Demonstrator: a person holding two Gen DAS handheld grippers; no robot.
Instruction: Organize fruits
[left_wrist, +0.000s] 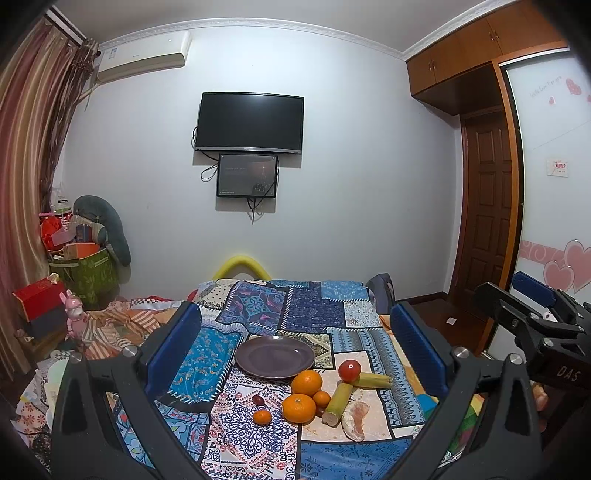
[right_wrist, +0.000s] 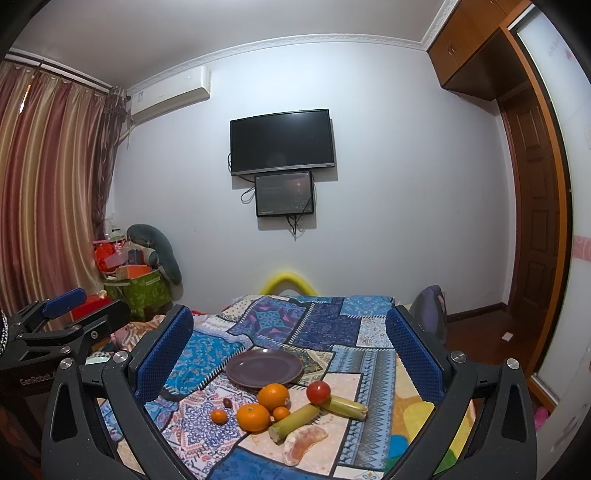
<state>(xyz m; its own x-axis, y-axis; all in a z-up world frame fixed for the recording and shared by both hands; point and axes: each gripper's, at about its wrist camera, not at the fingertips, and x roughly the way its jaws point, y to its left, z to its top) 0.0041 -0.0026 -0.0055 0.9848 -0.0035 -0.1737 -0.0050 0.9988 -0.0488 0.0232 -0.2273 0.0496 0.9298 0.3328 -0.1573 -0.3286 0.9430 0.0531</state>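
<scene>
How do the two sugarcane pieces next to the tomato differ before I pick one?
The near sugarcane piece lies diagonally, its cut end facing the camera, beside the peeled pomelo segment. The far sugarcane piece lies more crosswise, just right of the tomato. The near one looks longer in both views; the far one looks stubbier. Both are yellow-green, lie flat on the patchwork cloth, and nearly meet below the tomato.

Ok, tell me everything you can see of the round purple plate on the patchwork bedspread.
The round purple plate is a shallow dish with a smooth, slightly glossy surface, ceramic by its look, and a low raised rim. It lies flat and upright on the blue patchwork bedspread, beyond the fruit. Nothing lies in it. The large orange nearest it sits at its near rim; whether they touch cannot be told. Both grippers are open and apart from it.
</scene>
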